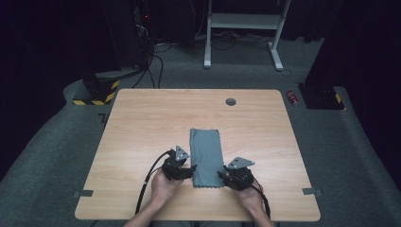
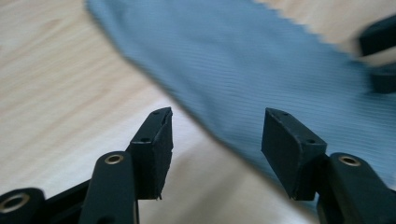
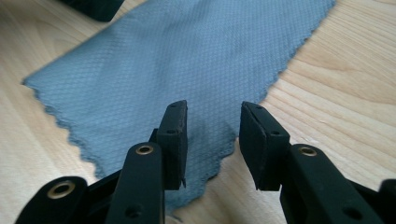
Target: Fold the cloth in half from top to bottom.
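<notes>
A grey cloth (image 1: 206, 156), folded into a long strip with zigzag-cut edges, lies flat on the wooden table (image 1: 142, 123). My left gripper (image 1: 188, 171) is at the strip's near left corner. In the left gripper view its jaws (image 2: 215, 135) stand open and low over the cloth's (image 2: 243, 60) edge, with nothing pinched. My right gripper (image 1: 223, 176) is at the near right corner. Its jaws (image 3: 212, 135) are open too, with the corner of the cloth (image 3: 187, 60) lying flat under the gap. Each gripper view catches a bit of the other gripper (image 2: 380, 51) (image 3: 93, 5).
A round cable hole (image 1: 231, 101) sits near the table's far edge. Tape marks (image 1: 83, 193) (image 1: 312, 191) stick near the front corners. On the floor beyond are a red can (image 1: 293, 98), a white desk frame (image 1: 243, 28) and a yellow-black striped base (image 1: 97, 92).
</notes>
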Tool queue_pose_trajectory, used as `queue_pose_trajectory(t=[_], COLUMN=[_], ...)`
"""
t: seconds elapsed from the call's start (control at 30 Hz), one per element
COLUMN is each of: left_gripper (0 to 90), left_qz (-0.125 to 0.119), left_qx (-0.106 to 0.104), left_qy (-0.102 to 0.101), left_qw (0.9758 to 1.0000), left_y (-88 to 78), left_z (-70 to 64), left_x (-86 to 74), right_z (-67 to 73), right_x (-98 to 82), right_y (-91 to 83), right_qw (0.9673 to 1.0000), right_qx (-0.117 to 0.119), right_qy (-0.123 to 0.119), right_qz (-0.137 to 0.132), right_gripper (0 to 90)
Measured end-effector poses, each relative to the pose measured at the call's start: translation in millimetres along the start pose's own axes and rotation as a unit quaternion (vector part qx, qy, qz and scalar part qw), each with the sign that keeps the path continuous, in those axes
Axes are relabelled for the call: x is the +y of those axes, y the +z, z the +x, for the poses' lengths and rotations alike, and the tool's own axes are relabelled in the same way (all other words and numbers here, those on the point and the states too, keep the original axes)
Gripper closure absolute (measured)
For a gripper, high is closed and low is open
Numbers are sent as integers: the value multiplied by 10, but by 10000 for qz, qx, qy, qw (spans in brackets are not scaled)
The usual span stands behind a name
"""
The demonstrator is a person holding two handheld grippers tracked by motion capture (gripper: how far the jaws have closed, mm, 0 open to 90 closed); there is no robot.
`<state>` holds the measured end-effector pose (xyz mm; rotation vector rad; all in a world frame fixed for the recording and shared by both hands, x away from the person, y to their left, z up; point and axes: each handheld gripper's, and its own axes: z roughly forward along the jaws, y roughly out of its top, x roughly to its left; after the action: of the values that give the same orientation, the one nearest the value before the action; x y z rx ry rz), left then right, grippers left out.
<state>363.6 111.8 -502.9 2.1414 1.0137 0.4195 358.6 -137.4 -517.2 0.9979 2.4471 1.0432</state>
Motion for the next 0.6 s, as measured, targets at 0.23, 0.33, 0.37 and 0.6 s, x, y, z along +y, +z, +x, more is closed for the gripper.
queue_pose_trajectory(t=[0.23, 0.33, 0.37, 0.6], left_gripper=[437, 445, 447, 473], left_qz=[149, 152, 139, 154], left_qx=[-72, -38, -39, -64], left_qy=[272, 210, 170, 150], left_qw=[9995, 9997, 9998, 9997], left_y=[-1, -8, -20, -83], left_z=[-228, -227, -215, -174], left_x=[-132, -206, -225, -281], right_z=[20, 24, 28, 70], right_x=[-40, -79, -94, -123], right_y=[-58, -69, -68, -83], right_qw=[9999, 9998, 9998, 9999], right_qx=[47, 40, 47, 49], right_qy=[-153, -209, -186, -162], right_qz=[-11, 29, 49, 3], right_gripper=[615, 608, 606, 606])
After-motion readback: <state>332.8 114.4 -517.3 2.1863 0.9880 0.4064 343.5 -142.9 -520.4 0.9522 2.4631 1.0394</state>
